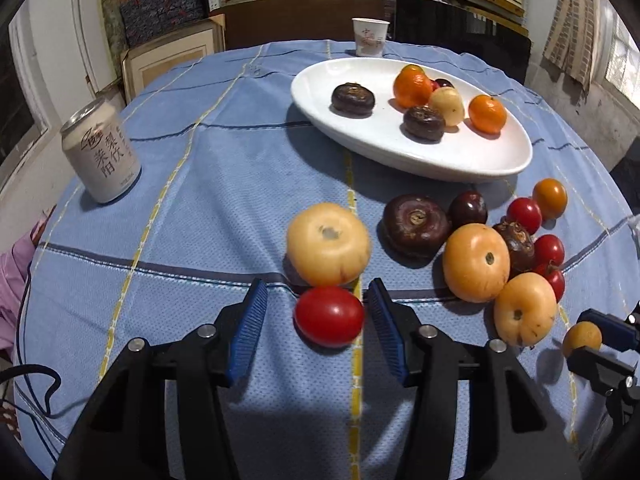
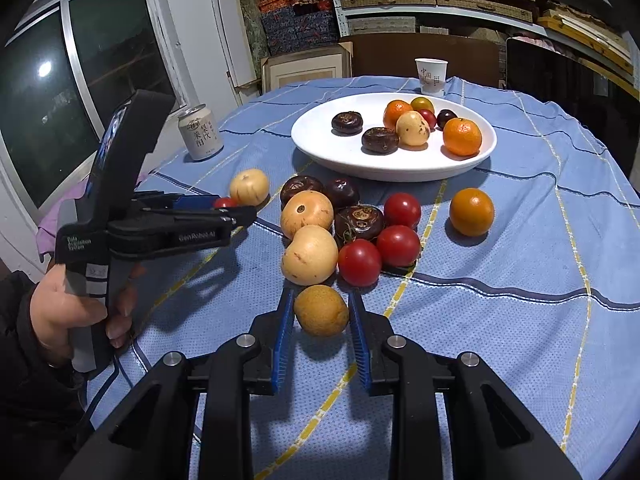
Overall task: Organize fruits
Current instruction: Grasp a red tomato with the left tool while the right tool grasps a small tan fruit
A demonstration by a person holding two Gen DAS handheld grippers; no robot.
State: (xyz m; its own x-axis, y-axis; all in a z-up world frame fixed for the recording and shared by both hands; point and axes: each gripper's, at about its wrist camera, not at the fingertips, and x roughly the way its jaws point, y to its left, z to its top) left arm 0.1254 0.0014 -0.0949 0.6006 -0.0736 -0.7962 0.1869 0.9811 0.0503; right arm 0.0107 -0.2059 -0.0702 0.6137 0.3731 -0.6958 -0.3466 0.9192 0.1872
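My left gripper (image 1: 318,290) is open around a red tomato (image 1: 329,316) on the blue cloth; the right pad touches it, the left pad stands apart. It shows from the side in the right wrist view (image 2: 230,208). My right gripper (image 2: 320,300) is closed on a small brown-yellow fruit (image 2: 321,310), also visible in the left wrist view (image 1: 582,338). A white oval plate (image 1: 312,92) holds several fruits: oranges, dark water chestnuts, a pale fruit. Loose fruits lie in a cluster (image 2: 356,220) before the plate, with a yellow fruit (image 1: 329,243) just beyond the tomato.
A drink can (image 1: 102,152) stands at the left of the table. A paper cup (image 1: 369,37) stands behind the plate. A lone orange (image 2: 471,212) lies right of the cluster. A cable (image 1: 28,376) hangs at the table's left edge. Shelves and boxes fill the background.
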